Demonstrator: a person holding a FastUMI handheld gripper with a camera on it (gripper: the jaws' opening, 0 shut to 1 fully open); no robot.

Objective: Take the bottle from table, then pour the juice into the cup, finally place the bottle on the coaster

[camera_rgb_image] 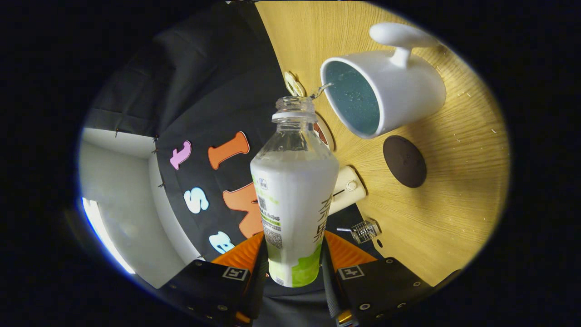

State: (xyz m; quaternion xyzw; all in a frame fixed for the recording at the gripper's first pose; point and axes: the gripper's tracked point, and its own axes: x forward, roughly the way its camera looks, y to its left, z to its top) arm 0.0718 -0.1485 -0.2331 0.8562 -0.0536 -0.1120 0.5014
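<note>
On the left stands the booth's black cloth wall (204, 91), with a pale wall (118, 190) beyond its edge. In the middle, the gripper (295, 268) holds the bottle (294, 200): its two fingers press against the lower sides of the bottle, one on each side, so the jaws are pinching the bottle between them. The bottle is clear plastic with a white and green label, its cap is off, and its open mouth points away from the fingers toward the cup (386, 91). A thin stream or drops of liquid (321, 90) show between the bottle's mouth and the cup's rim. The whole scene is tilted, so the wooden table (454, 204) rises to the right of the bottle. The cup is white outside and blue-green inside, with its handle on the far side, and it stands on the table just right of the bottle's mouth. Near the cup, a little closer to the fingers, lies the dark round coaster (404, 161), apart from the cup and bare. Just right of the bottle's body a cream-coloured object (348, 188) rests at the table's edge, and nearer the fingers sits a small clear item (365, 230) that is too small to tell.
</note>
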